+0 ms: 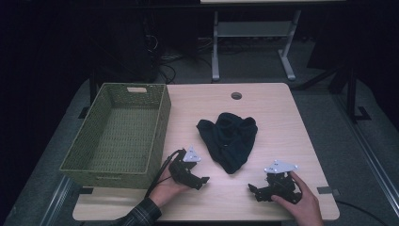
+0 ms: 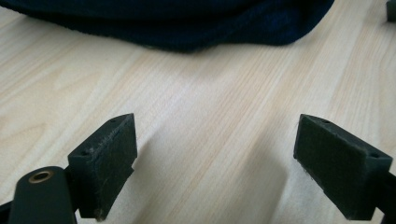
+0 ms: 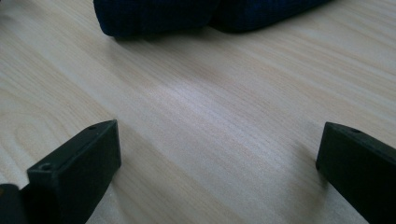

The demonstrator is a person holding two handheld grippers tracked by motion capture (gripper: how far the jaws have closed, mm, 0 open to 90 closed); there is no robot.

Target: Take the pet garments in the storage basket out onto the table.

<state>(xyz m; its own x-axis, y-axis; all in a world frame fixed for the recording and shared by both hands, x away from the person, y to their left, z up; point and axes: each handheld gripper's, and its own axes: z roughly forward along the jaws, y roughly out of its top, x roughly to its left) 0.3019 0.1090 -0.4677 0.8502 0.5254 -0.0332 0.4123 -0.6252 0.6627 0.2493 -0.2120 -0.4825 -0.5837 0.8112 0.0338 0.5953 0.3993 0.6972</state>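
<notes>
Both grippers sat low near the bottom of the high view, jaws spread wide and holding nothing: the left gripper (image 1: 203, 180) at lower centre-left, the right gripper (image 1: 252, 189) at lower centre-right, each resting on or just above the wooden table (image 1: 282, 117). The dark garment (image 1: 229, 137) lay crumpled in the middle of the frame, between them and a bit further up, apart from both. In the left gripper view the garment (image 2: 177, 23) ran along the top edge, with bare wood between it and the pads (image 2: 105, 163). Same deal in the right gripper view, cloth (image 3: 187, 14) at the top, pads (image 3: 79, 168) well short of it.

What could go sideways from there, probably: the fabric was bunched in folds, so a pinch might catch only one loose layer and the rest would drag or slip free. If it was headed for the green woven basket (image 1: 162, 117) at the left, a dangling end could snag on its near rim. Coming in too flat could also just shove the heap along the table.

Hard to tell what kind of garment it was; dark on dark hid the seams and edges. Both gripper views cut off most of it.
</notes>
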